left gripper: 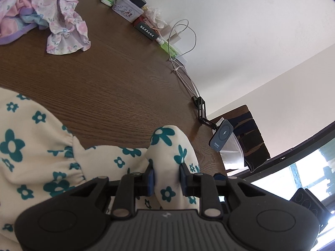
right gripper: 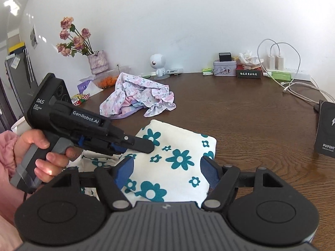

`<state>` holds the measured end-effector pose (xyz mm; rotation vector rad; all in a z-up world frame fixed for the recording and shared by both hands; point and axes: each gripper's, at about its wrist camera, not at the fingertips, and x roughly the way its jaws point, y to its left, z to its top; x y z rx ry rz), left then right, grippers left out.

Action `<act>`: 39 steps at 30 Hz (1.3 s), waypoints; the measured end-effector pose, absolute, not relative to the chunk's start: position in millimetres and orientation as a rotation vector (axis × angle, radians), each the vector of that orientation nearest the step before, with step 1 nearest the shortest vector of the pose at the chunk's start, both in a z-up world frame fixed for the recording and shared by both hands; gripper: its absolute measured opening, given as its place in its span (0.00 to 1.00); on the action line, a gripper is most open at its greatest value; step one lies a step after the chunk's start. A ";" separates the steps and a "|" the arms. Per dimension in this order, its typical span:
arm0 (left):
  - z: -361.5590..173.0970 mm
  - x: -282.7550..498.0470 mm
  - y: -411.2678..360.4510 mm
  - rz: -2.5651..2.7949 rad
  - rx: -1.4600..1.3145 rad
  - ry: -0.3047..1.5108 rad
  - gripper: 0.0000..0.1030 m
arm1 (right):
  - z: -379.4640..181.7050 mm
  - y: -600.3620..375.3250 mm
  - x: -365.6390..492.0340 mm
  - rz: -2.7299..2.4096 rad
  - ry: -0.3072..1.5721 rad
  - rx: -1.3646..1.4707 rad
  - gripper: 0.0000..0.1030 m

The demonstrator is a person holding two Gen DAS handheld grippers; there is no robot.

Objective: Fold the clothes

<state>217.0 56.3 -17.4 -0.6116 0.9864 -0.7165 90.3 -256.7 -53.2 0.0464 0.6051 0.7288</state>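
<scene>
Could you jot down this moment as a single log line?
left gripper: shut on cream teal-flowered garment | right gripper: open above it | pink floral clothes pile: untouched

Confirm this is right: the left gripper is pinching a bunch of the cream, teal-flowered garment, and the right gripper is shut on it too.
Not quite. The left gripper does pinch the cream, teal-flowered garment, but the right gripper is open: the right wrist view shows its jaws spread wide above the fabric, gripping nothing.

Folded garment (right gripper: 175,156) lies on the table (right gripper: 251,108) nearest the camera; crumpled clothes (right gripper: 138,96) behind it
</scene>
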 end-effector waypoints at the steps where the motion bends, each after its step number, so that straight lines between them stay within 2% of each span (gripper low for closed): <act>1: -17.7 216.7 57.0 -0.712 -0.612 0.989 0.22 | -55.0 -256.9 94.1 0.736 0.611 0.067 0.63; 4: -18.9 215.7 60.3 -0.705 -0.618 0.992 0.22 | -60.3 -253.5 102.5 0.749 0.627 0.090 0.50; 7: -18.0 214.1 63.3 -0.703 -0.615 0.990 0.22 | -65.0 -248.4 106.5 0.755 0.630 0.085 0.46; 17: -10.6 210.4 70.9 -0.693 -0.584 0.966 0.22 | -72.2 -243.7 111.9 0.787 0.626 0.116 0.46; 29: -29.5 210.2 91.1 -0.664 -0.657 0.964 0.23 | -84.3 -226.7 109.0 0.823 0.623 0.074 0.46; 33: -15.5 200.8 95.5 -0.621 -0.598 0.924 0.27 | -87.4 -219.5 105.8 0.820 0.628 0.033 0.46; 35: -5.7 194.6 104.1 -0.604 -0.592 0.887 0.34 | -88.7 -216.3 104.5 0.818 0.631 0.015 0.46; 39: 6.8 185.9 127.3 -0.542 -0.605 0.833 0.40 | -90.7 -210.4 102.6 0.812 0.640 -0.019 0.46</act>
